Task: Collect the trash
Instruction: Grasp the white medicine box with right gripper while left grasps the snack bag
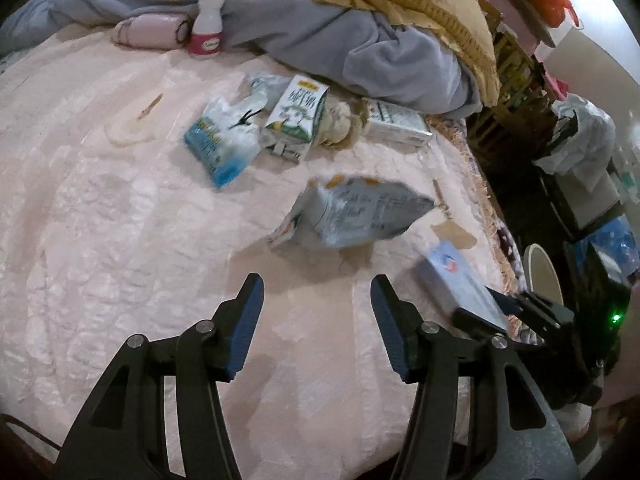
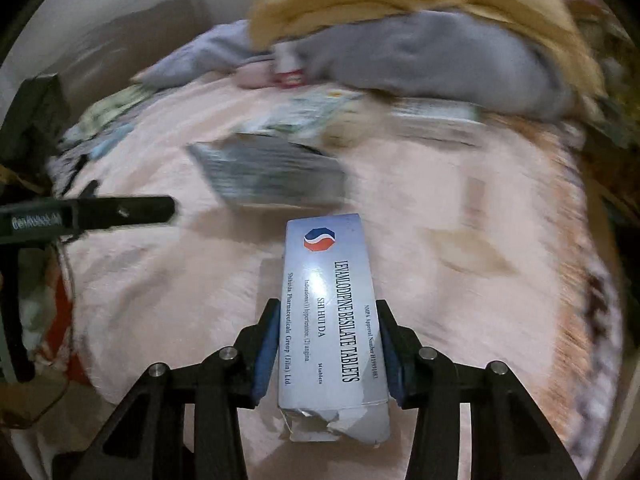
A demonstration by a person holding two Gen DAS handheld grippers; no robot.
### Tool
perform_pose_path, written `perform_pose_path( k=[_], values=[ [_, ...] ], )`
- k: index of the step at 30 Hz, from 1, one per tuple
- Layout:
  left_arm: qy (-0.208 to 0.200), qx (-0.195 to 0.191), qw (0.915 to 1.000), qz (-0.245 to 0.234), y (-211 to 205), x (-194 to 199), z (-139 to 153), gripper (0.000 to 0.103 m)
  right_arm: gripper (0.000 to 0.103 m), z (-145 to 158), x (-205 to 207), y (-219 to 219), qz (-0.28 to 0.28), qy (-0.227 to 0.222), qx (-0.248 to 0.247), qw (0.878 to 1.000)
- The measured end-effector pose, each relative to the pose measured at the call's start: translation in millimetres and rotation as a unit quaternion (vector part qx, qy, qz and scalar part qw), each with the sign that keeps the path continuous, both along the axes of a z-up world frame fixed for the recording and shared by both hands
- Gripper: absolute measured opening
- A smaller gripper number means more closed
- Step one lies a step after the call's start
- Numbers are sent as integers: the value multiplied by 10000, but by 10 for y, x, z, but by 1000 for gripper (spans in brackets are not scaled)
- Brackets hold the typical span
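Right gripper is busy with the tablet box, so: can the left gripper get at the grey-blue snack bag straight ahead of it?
Probably yes. The left gripper stands open and empty, and only bare pink bedspread lies between it and the snack bag. The right gripper with its tablet box sits off to the side.

Both wrist views angled down over pink bedspread, close, sharing tablet box
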State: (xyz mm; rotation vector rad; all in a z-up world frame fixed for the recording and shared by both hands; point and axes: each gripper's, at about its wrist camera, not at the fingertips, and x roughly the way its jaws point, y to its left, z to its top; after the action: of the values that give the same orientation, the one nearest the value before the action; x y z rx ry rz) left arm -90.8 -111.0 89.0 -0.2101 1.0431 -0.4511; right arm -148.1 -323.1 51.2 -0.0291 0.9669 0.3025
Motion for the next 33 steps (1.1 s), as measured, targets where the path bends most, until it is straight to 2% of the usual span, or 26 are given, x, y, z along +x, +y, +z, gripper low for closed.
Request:
perform_pose_path(
  k=[3,4,6,10,13,15,17,19,23,26,29,30,32,33],
  values=[
    [-227,73,9997,-63,-56,43,50,54,44,13,-141,-300,-408,90,-230,9989],
    [-381,138,9991,-116,-89,61,67,57,44,30,-160,-377,-513,111,-261,9983],
    [-536,248,9979,-276,-148,104,52,62,44,45,-219,-571,-709,133,-120,9973],
    [-470,359,9956,-723,-260,136,-30,62,44,27,-288,-705,-834,156,21,9964],
    [-483,583,9908,-1124,-380,145,-76,62,44,28,-357,-728,-792,99,23,9968],
    [-485,694,9855,-1473,-459,192,-111,63,45,31,-324,-652,-657,96,31,9978],
    [-313,726,9800,-1827,-525,256,-165,63,48,0,-295,-573,-606,125,-53,9981],
    [-304,874,9729,-2118,-591,282,-203,68,50,-41,-286,-541,-574,177,-144,9981],
    [-397,1148,9605,-2503,-728,329,-281,69,70,-67,-277,-520,-531,154,-88,9984],
    [-502,1499,9488,-2734,-890,327,-388,69,72,-89,-245,-481,-507,162,-123,9985],
    [-702,1744,9415,-2797,-962,285,-422,69,72,-96,-205,-458,-521,145,-142,9984],
    [-723,1711,9428,-2768,-959,287,-418,69,72,-95,-196,-463,-531,135,-137,9984],
    [-626,1419,9531,-2600,-890,312,-388,67,72,-100,-167,-461,-578,130,-113,9982],
    [-594,1286,9576,-2509,-852,317,-371,52,72,-103,-160,-459,-599,128,-95,9981]
  ],
)
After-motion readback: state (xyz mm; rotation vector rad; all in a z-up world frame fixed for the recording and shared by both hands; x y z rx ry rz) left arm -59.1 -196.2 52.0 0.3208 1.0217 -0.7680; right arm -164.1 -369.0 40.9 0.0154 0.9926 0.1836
